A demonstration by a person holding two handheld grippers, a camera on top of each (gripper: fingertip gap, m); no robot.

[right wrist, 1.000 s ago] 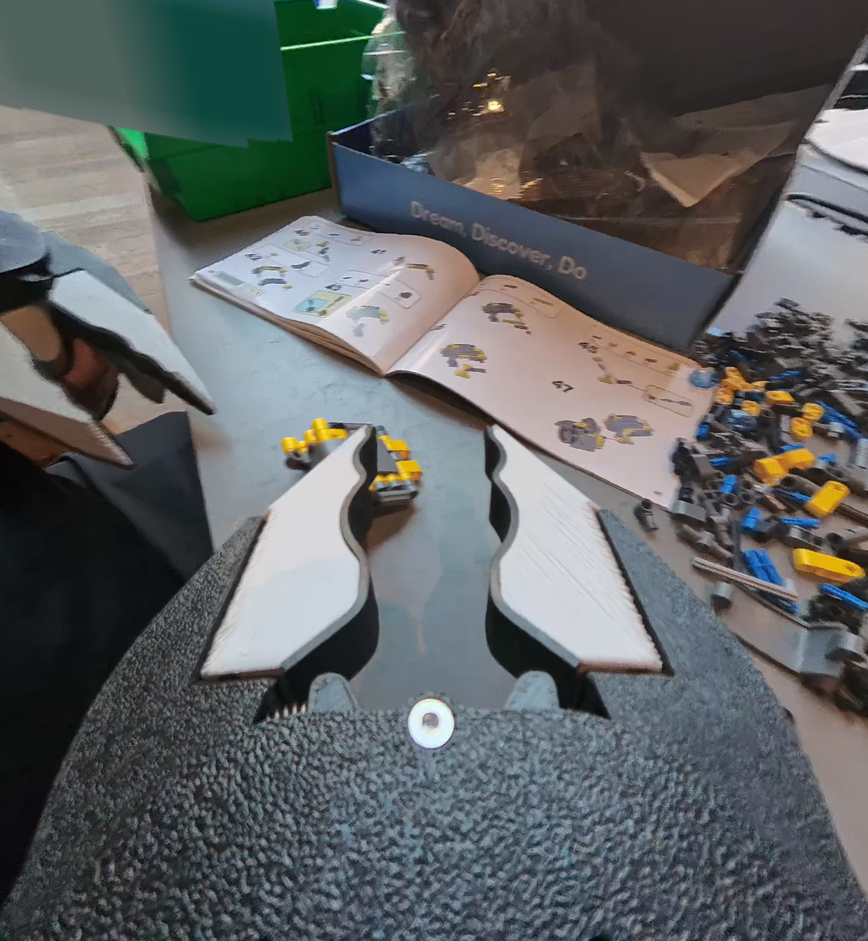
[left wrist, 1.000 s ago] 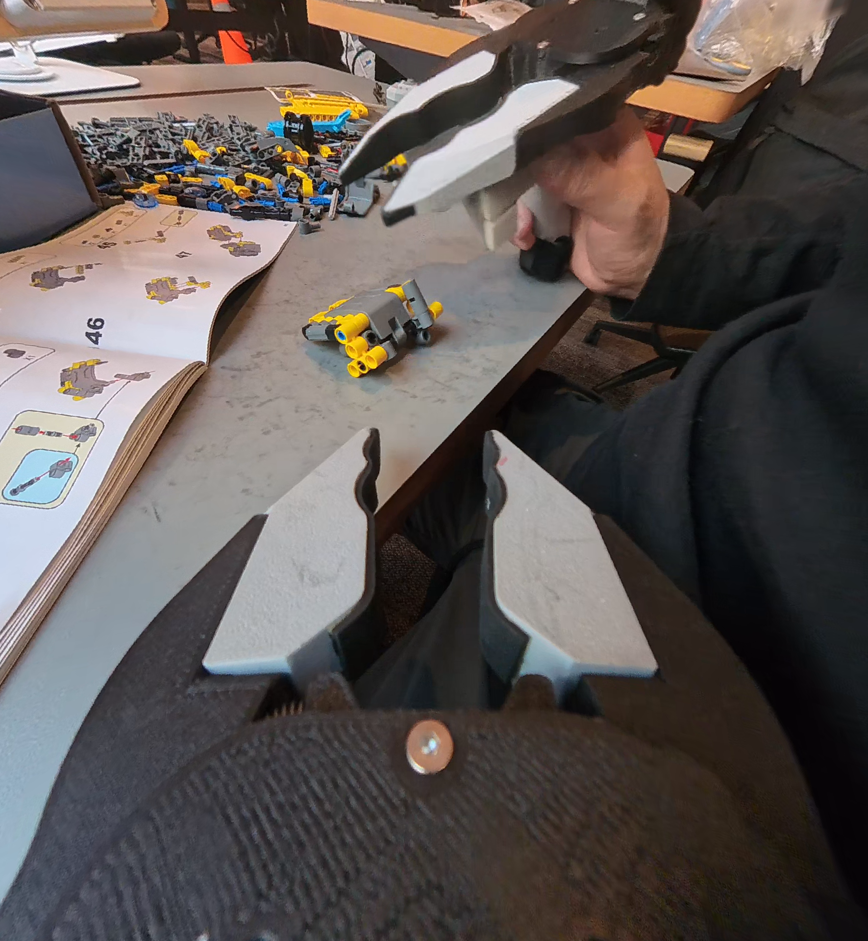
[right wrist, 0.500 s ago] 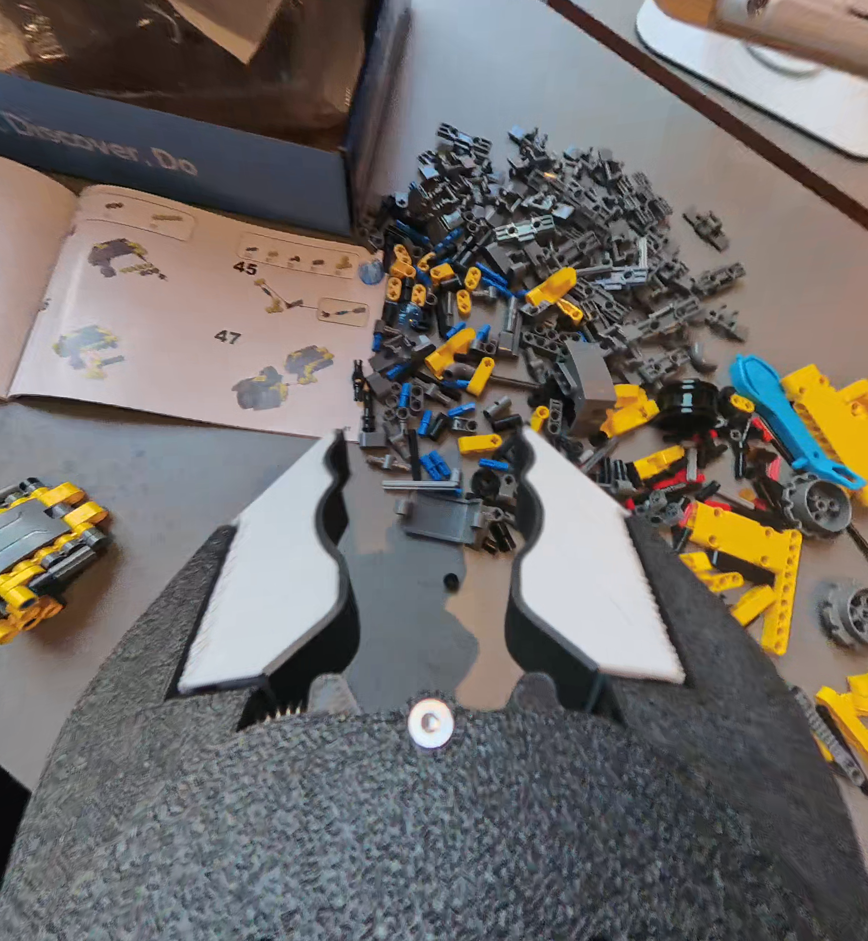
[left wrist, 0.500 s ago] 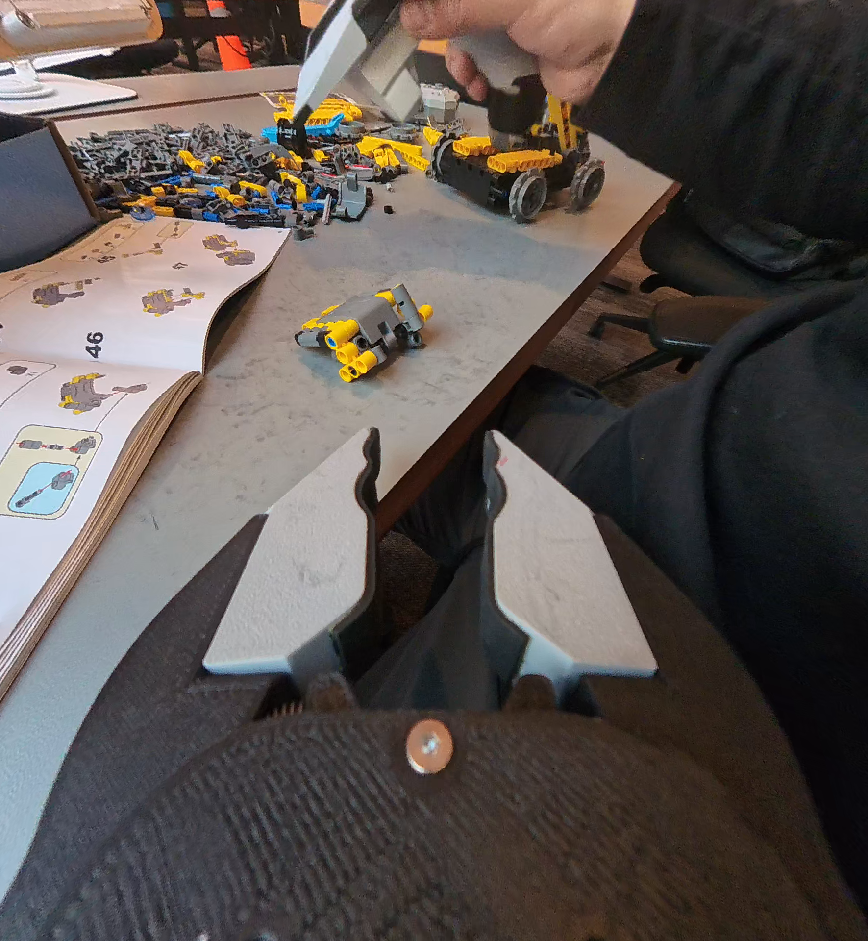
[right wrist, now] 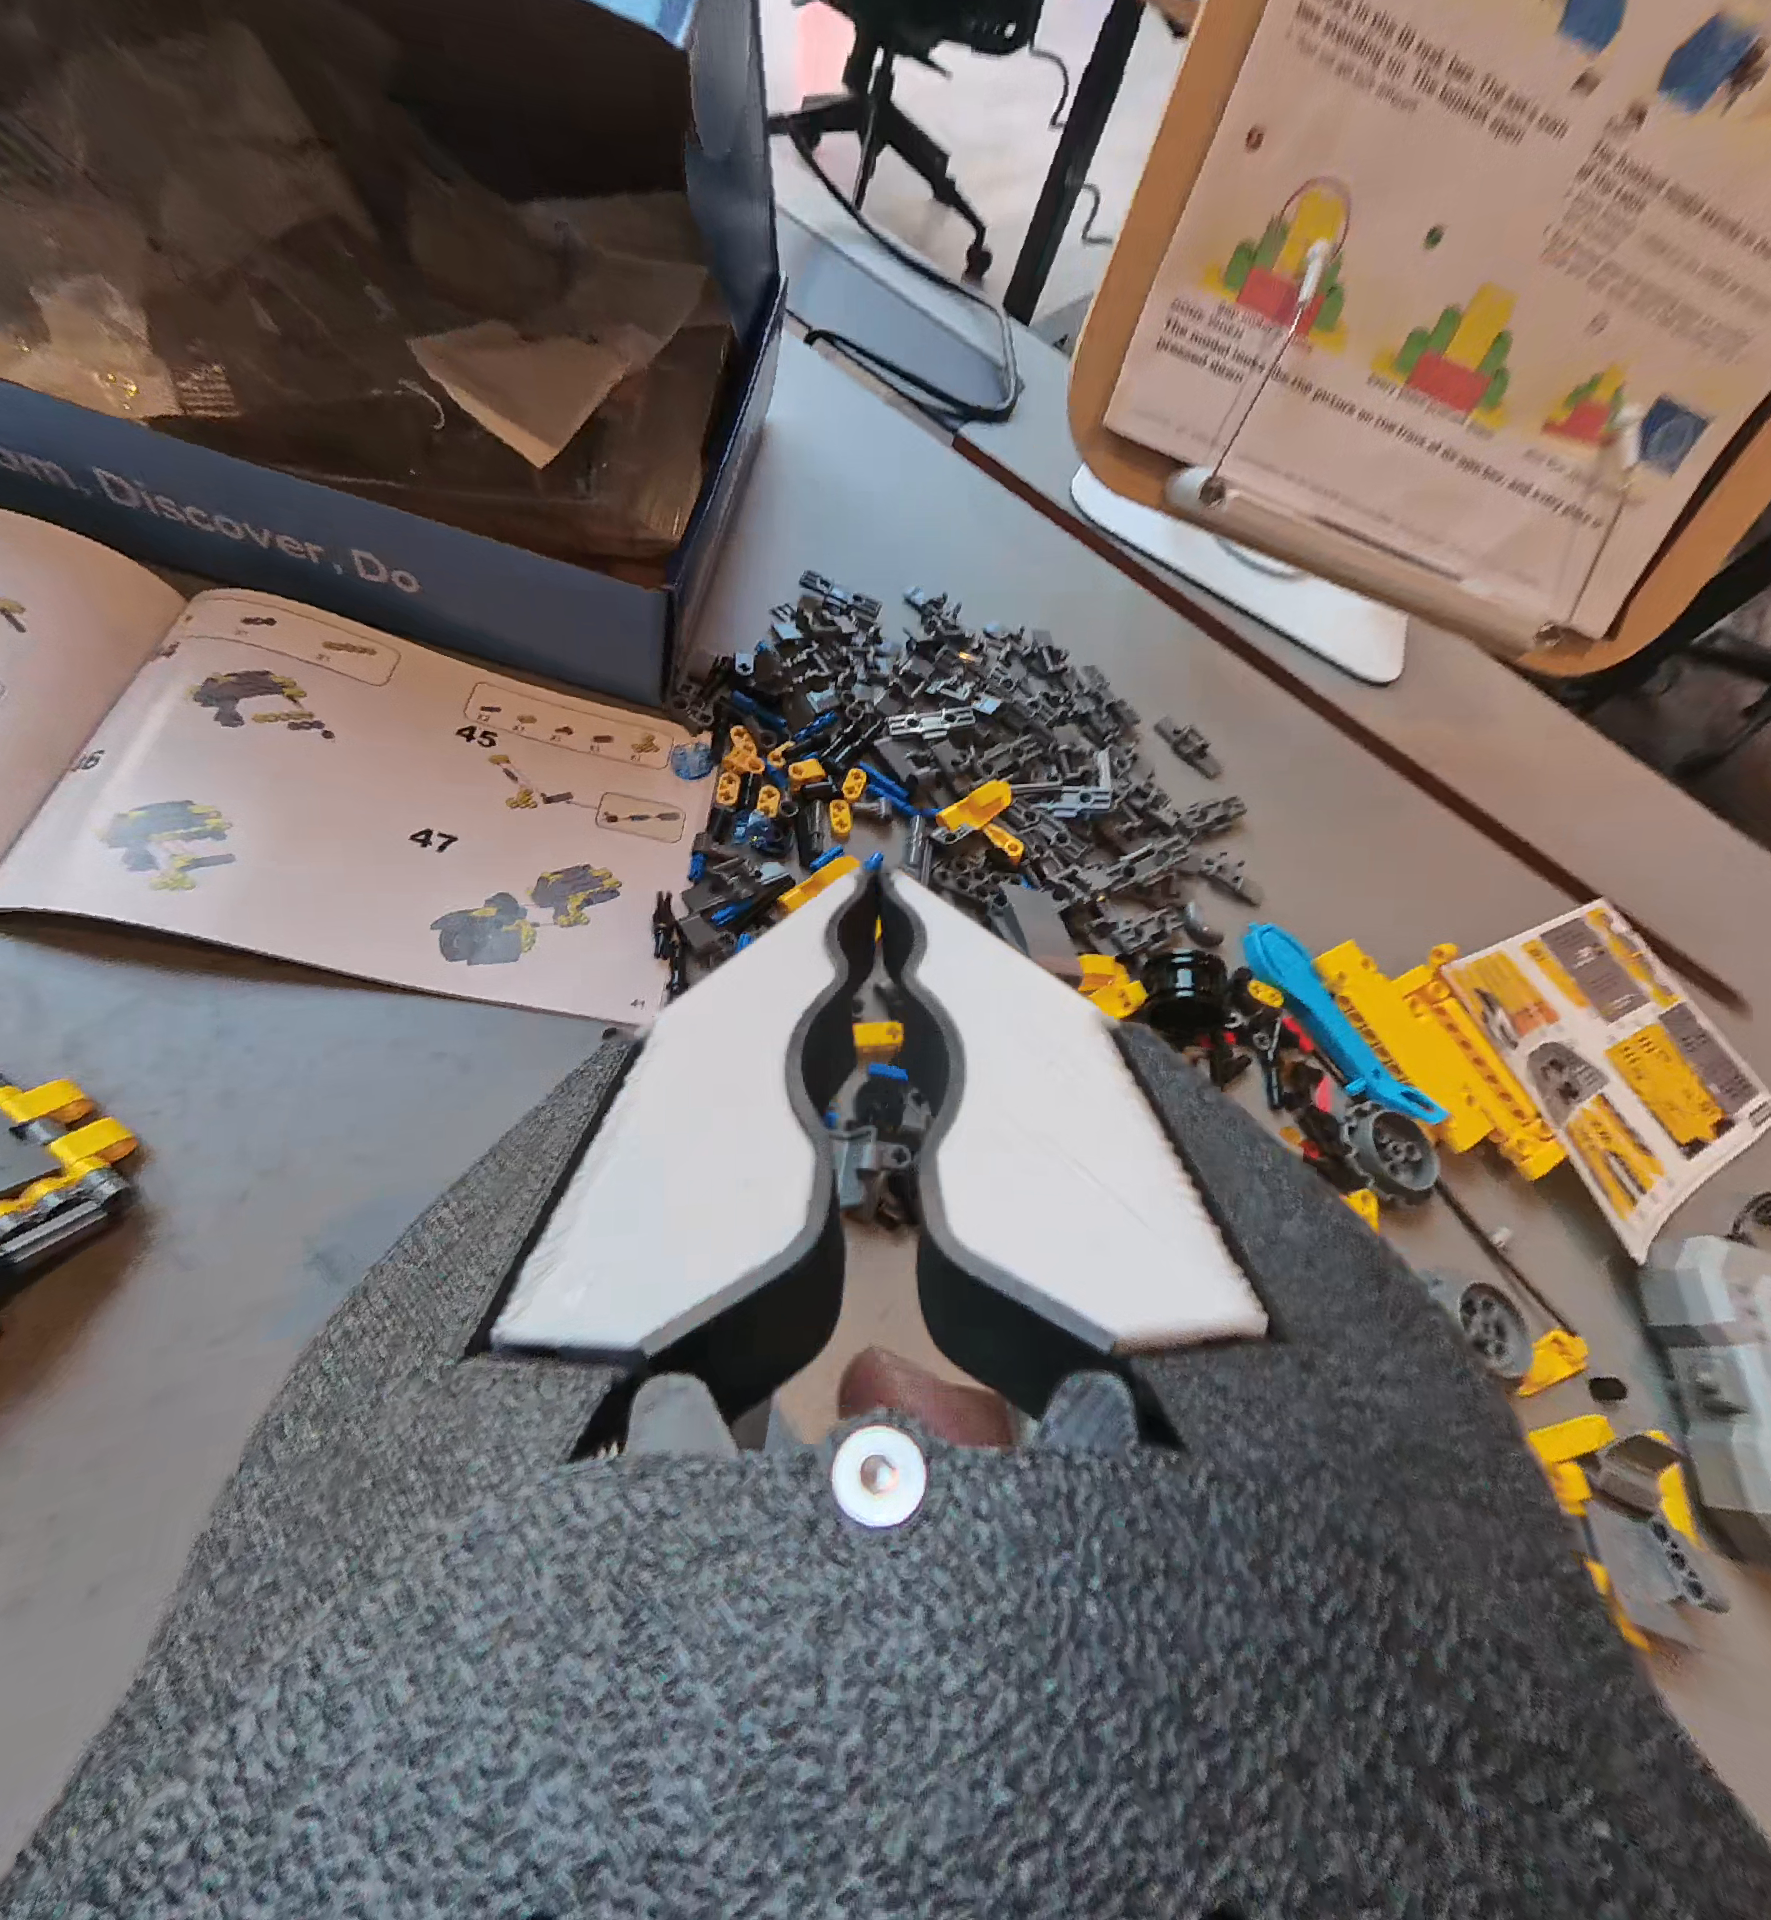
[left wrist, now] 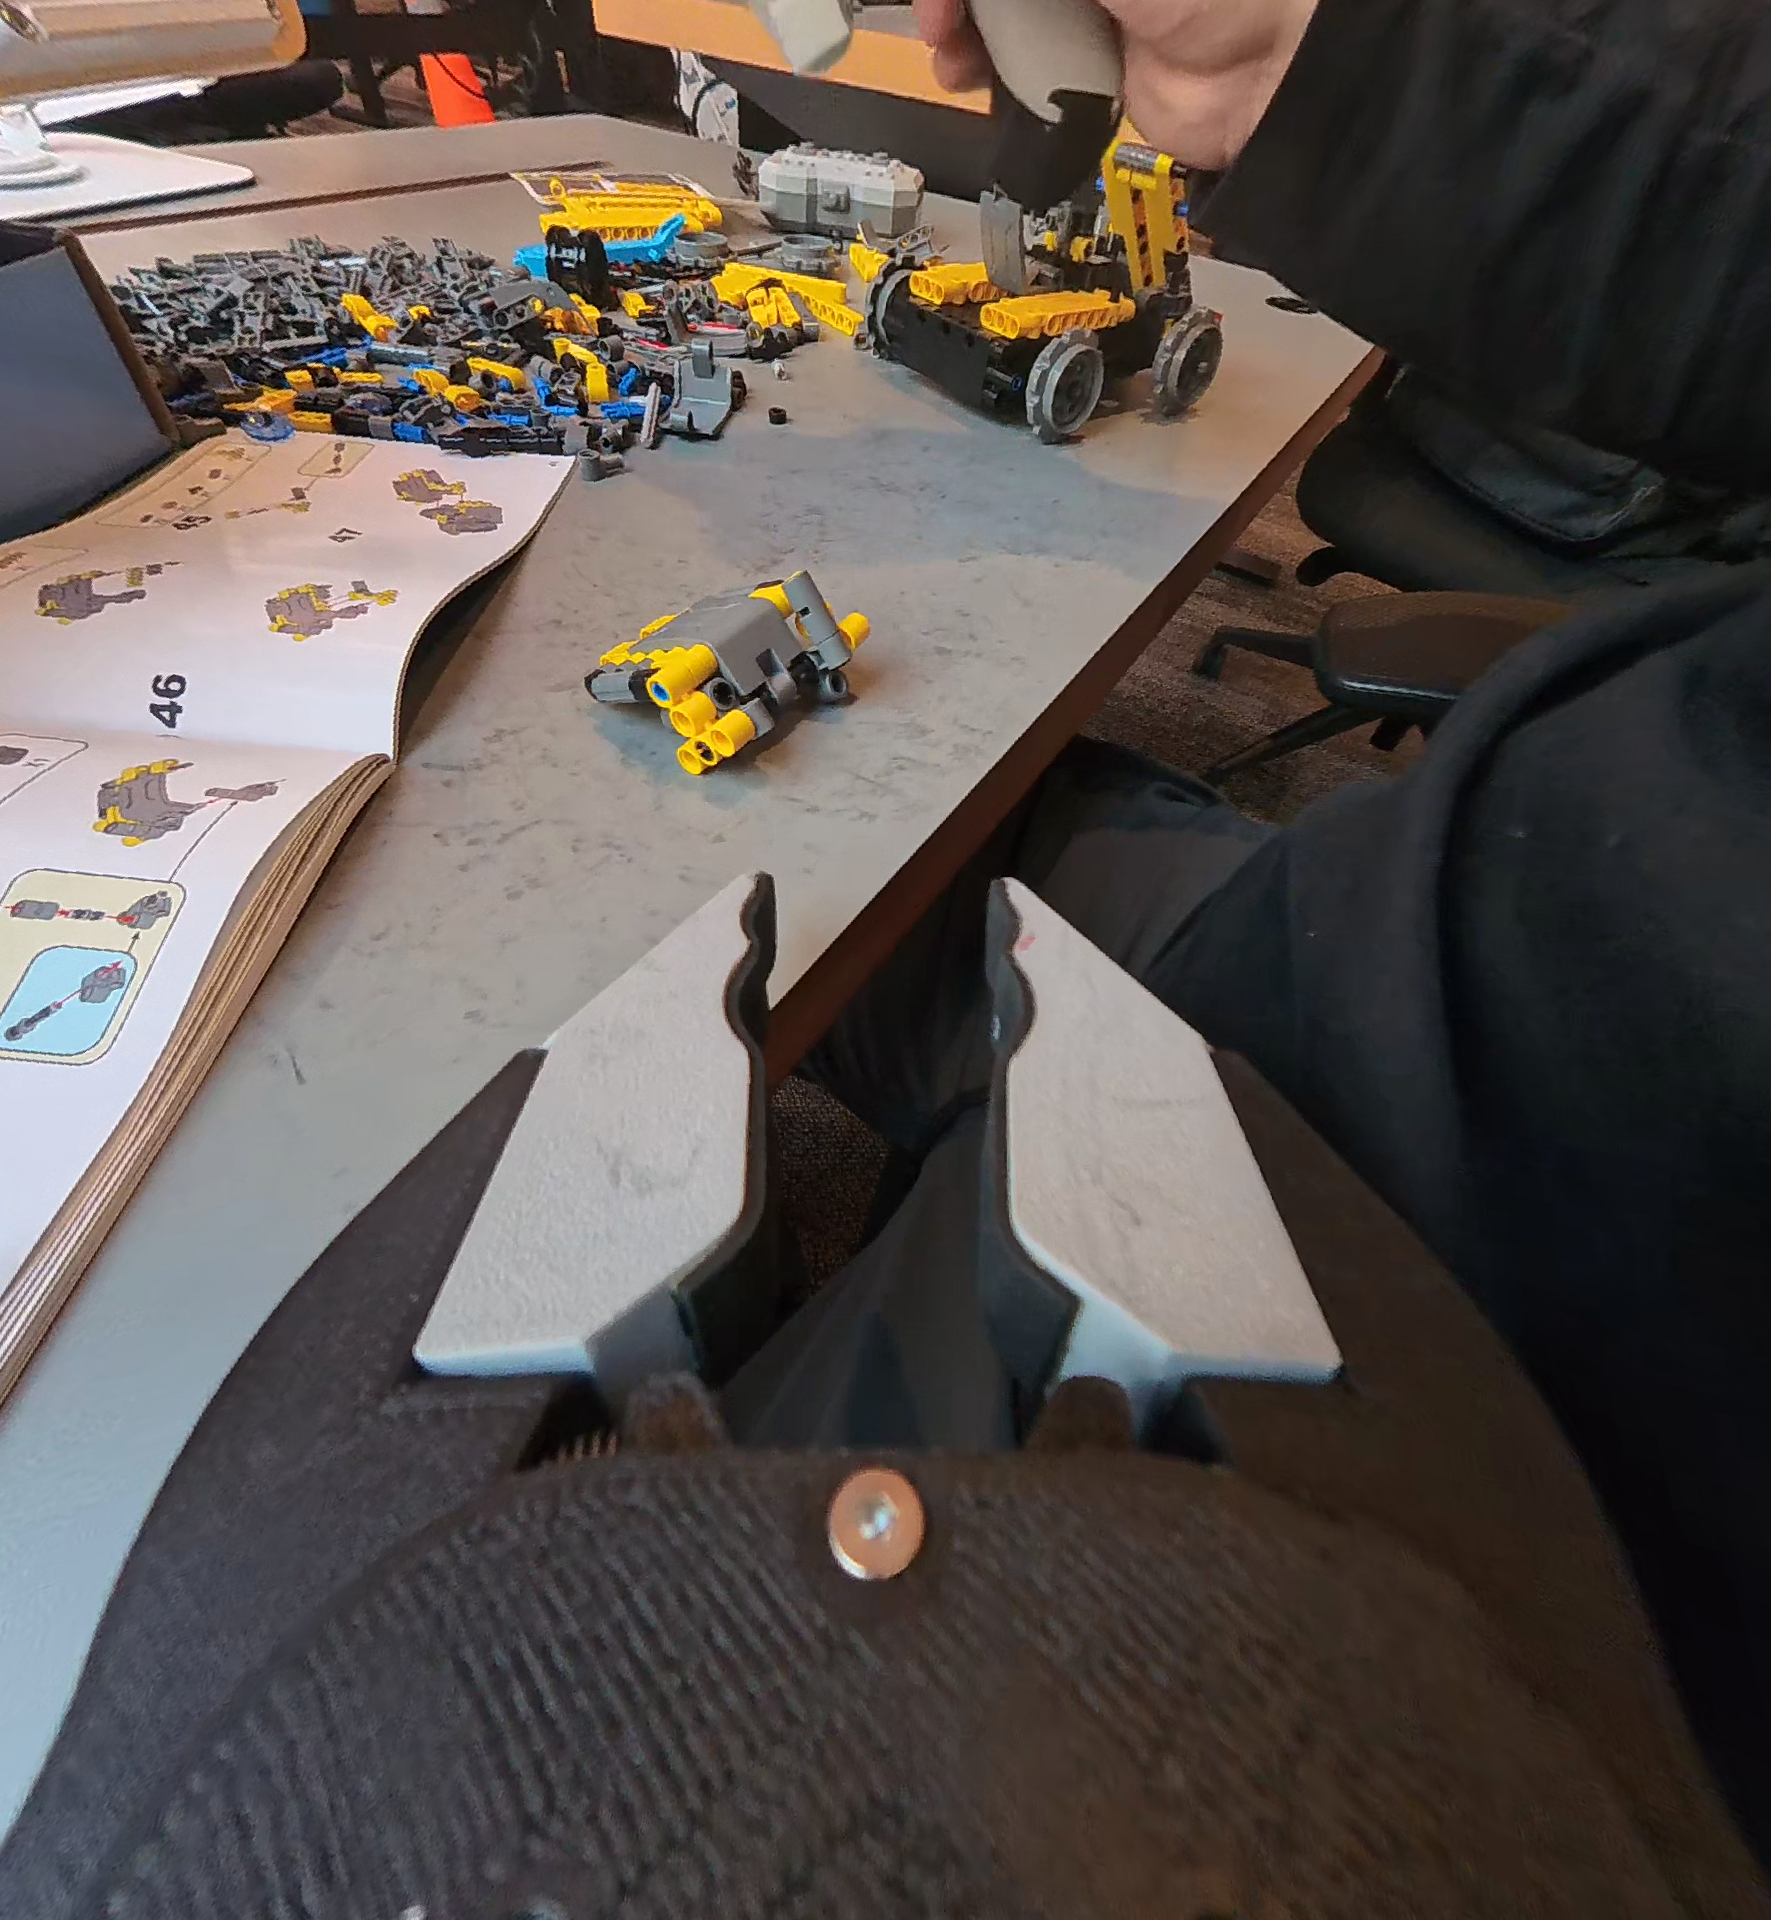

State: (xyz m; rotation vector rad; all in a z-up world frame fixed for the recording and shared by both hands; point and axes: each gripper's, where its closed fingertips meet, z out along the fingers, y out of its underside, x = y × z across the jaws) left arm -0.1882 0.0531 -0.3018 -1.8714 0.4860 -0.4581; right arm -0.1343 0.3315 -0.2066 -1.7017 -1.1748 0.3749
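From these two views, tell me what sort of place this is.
Probably an office workspace used for toy building: a grey desk with a pile of small plastic building pieces, an open instruction booklet, and black swivel chairs.

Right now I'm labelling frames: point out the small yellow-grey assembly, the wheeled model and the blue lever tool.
small yellow-grey assembly (left wrist: 730, 665), left wrist view, its grey top panel.
wheeled model (left wrist: 1042, 322), left wrist view, its yellow side beam.
blue lever tool (right wrist: 1322, 1013), right wrist view, mid-handle.

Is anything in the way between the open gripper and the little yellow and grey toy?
No. Only bare table lies between the left gripper and the toy. The booklet sits off to the side.
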